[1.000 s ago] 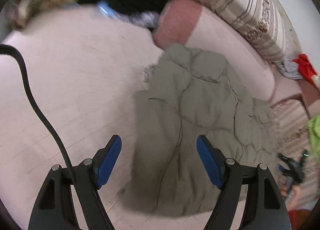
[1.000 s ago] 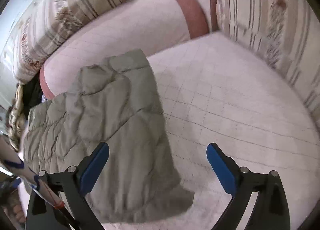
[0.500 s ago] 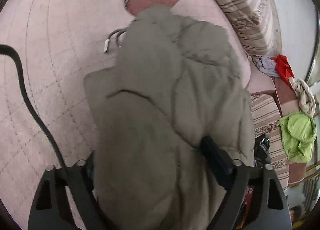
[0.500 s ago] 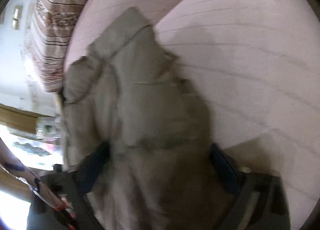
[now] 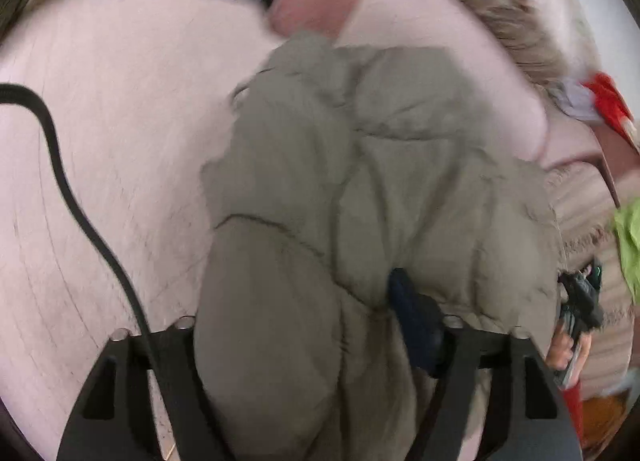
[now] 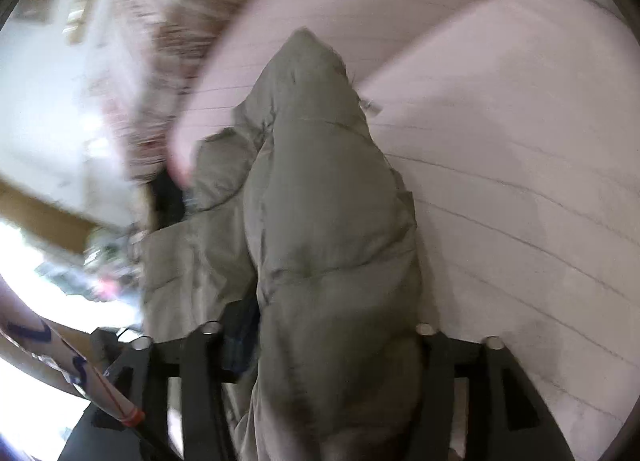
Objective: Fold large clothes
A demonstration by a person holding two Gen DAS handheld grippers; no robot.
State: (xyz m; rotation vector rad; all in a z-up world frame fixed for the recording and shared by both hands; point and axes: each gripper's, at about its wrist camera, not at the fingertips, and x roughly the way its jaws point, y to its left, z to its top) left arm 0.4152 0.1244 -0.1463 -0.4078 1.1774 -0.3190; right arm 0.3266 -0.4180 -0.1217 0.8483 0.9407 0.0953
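Jacket (image 5: 360, 189), olive and quilted, lies bunched on the pale pink cushion (image 5: 120, 141), its far end against the cushion's back edge by the bolster (image 5: 432, 61). Left gripper (image 5: 304, 325) has a thick fold clamped between its fingers, one blue pad (image 5: 412, 313) showing. Right gripper (image 6: 320, 345) grips another puffy fold, fabric filling the gap. Black cable (image 5: 80, 213) trails across the cushion's left side.

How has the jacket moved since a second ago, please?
Yes: the jacket lay flat on the sofa; now both tongs grip its near edge, bunching it up.
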